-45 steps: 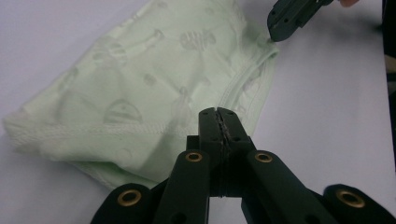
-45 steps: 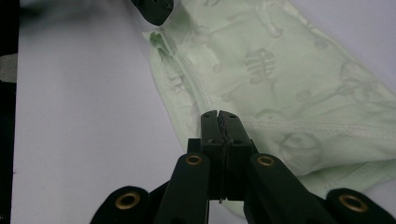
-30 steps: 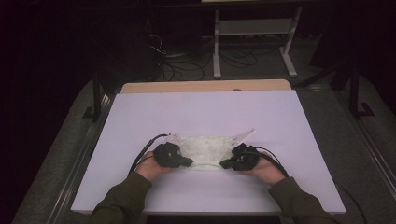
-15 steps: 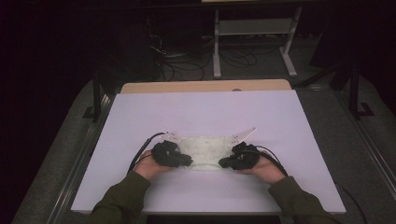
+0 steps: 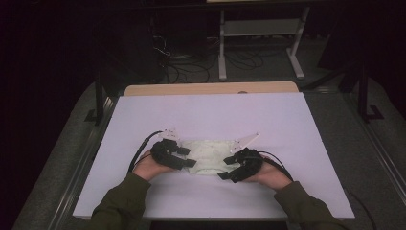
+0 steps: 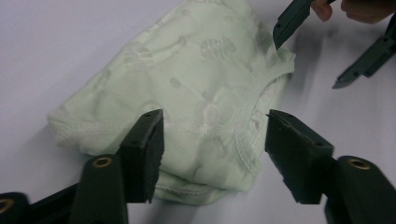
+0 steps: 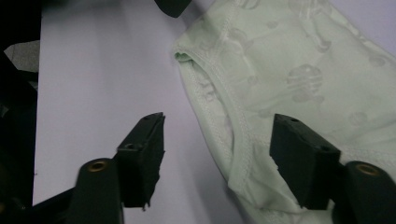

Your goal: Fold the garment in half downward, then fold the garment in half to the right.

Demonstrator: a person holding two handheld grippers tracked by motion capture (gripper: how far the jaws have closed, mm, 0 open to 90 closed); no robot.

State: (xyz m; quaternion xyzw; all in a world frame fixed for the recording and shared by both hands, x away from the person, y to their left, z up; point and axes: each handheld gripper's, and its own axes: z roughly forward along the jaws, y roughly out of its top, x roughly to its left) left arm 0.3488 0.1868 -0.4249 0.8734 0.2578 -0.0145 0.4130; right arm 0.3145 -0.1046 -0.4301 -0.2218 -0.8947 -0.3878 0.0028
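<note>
White table point(image 5: 206, 115) under dark room, pale green garment point(image 5: 208, 156) flat near front edge, long axis left to right, left gripper point(image 5: 183, 157) and right gripper point(image 5: 229, 167) at its ends, jaws just opened, apart, cloth loose between them.

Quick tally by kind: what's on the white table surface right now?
Pale green printed garment: 1, folded, lying flat.
Black two-jaw grippers: 2, the left gripper and the right gripper, one at each end of the garment, jaws just opened and apart from the cloth.
Total: 3 things on the table.
</note>
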